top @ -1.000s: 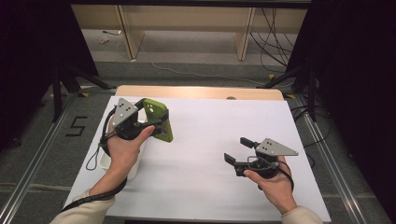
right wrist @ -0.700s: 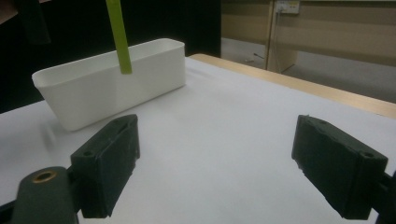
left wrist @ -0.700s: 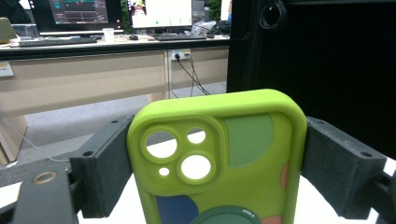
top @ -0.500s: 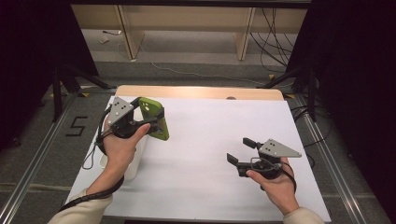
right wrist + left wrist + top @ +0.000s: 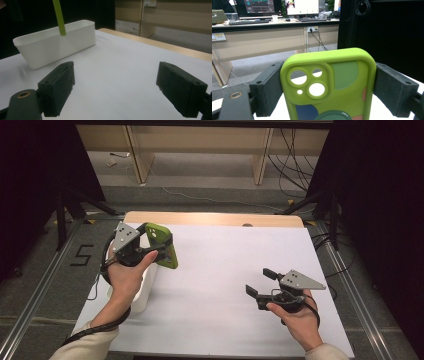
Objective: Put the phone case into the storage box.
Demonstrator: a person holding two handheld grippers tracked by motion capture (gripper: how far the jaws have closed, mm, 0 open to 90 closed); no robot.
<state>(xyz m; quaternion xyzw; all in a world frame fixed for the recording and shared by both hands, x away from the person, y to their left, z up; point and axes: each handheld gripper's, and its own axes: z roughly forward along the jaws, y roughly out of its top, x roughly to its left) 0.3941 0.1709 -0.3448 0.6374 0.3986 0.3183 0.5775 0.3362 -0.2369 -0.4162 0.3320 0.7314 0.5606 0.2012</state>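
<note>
Left gripper [image 5: 152, 251] held raised over the left part of the table [image 5: 225, 270], jaws clamped on the two long edges of a green phone case [image 5: 162, 246]. Case kept upright and off the table, directly above a white tray [image 5: 145, 292] at the left edge of the white surface. In the left gripper view, case [image 5: 329, 82] seen from the back between both black pads: raised camera block with three round cut-outs and one small hole at upper left, patches of darker green, blue and pink on the rest of the back. Pads pressed flat against both sides of the case, no gap visible. Right gripper [image 5: 261, 282] held low over the right part of the table, well apart from the case, jaws spread wide with nothing between them. In the right gripper view, both pads shown apart over bare white surface; white tray [image 5: 55, 42] visible beyond them at upper left, with the edge of the green case [image 5: 59, 17] seen as a thin strip above its rim. Contact between case and tray not possible to tell from that view. Wooden table edge [image 5: 210, 218] visible along the far side of the white surface. Cable [image 5: 97, 330] trailing from the left gripper along the forearm.
</note>
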